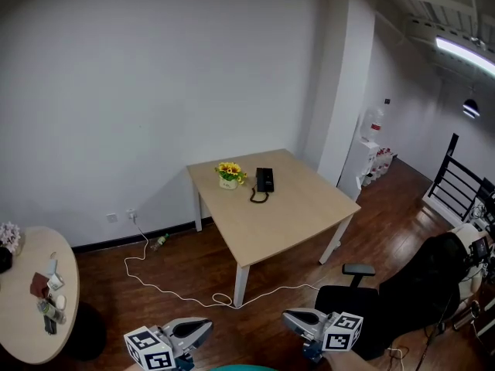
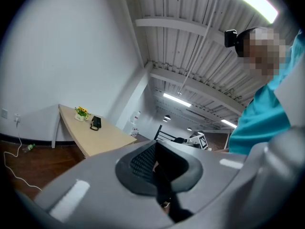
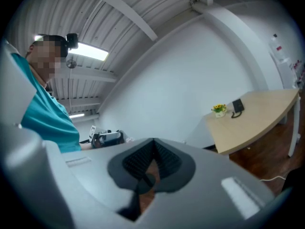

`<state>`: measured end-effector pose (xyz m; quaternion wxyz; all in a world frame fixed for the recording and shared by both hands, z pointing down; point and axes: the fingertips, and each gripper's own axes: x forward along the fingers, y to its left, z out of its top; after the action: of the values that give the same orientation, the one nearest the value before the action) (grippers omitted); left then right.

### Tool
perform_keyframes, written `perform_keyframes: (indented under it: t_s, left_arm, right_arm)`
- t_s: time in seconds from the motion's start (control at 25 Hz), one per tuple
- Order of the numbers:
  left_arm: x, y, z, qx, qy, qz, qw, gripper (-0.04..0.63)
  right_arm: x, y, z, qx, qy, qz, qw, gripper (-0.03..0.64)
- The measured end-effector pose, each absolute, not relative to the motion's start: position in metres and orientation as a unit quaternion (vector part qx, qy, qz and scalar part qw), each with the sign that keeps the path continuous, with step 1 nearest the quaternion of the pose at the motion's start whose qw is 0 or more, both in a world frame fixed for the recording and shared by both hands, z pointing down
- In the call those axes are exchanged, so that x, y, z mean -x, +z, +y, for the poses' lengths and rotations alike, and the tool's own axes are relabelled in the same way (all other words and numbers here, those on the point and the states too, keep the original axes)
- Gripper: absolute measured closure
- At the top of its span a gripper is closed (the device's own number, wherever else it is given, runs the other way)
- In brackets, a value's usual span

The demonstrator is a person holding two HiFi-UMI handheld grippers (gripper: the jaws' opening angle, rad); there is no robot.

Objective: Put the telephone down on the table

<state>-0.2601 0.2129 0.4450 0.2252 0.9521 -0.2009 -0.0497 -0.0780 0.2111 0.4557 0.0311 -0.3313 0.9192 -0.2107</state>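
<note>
A black telephone (image 1: 264, 180) with a coiled cord lies on the square wooden table (image 1: 294, 215) across the room, beside a small pot of yellow flowers (image 1: 229, 175). Both grippers are far from it, at the bottom edge of the head view. My left gripper (image 1: 207, 327) is shut with nothing in it, and so is my right gripper (image 1: 286, 316). In the left gripper view the jaws (image 2: 155, 145) meet, and the telephone (image 2: 96, 122) is small on the distant table. In the right gripper view the jaws (image 3: 153, 142) are also pressed together, with the telephone (image 3: 237, 107) far off at the right.
A white cable (image 1: 178, 292) runs over the wooden floor in front of the table. A round table (image 1: 31, 323) with small items stands at the left. A black office chair (image 1: 387, 300) is at the lower right, with a railing (image 1: 460, 184) and a white shelf (image 1: 370, 153) beyond.
</note>
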Motion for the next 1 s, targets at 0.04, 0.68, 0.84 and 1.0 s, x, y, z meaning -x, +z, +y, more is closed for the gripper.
perform_keyframes:
  t_s: [0.04,0.68,0.84,1.0]
  left_arm:
    - [0.253,0.443,0.220,-0.951,-0.055,-0.199,0.231,0.591]
    - [0.129,0.461,0.272,-0.934,-0.073,-0.233,0.259,0.591]
    - [0.130,0.458,0.265,-0.932,-0.074,-0.241,0.259,0.591]
    - [0.135,0.455,0.257,-0.932,-0.075,-0.243,0.258,0.591]
  right_arm:
    - [0.074,0.455,0.216,0.329,-0.209,0.920,0.030,0.615]
    - [-0.033,0.486,0.268,0.323,-0.205,0.924,0.012,0.615]
    - [-0.035,0.484,0.265,0.322,-0.201,0.925,0.015,0.616]
    - [-0.032,0.481,0.261,0.320,-0.194,0.927,0.012,0.615]
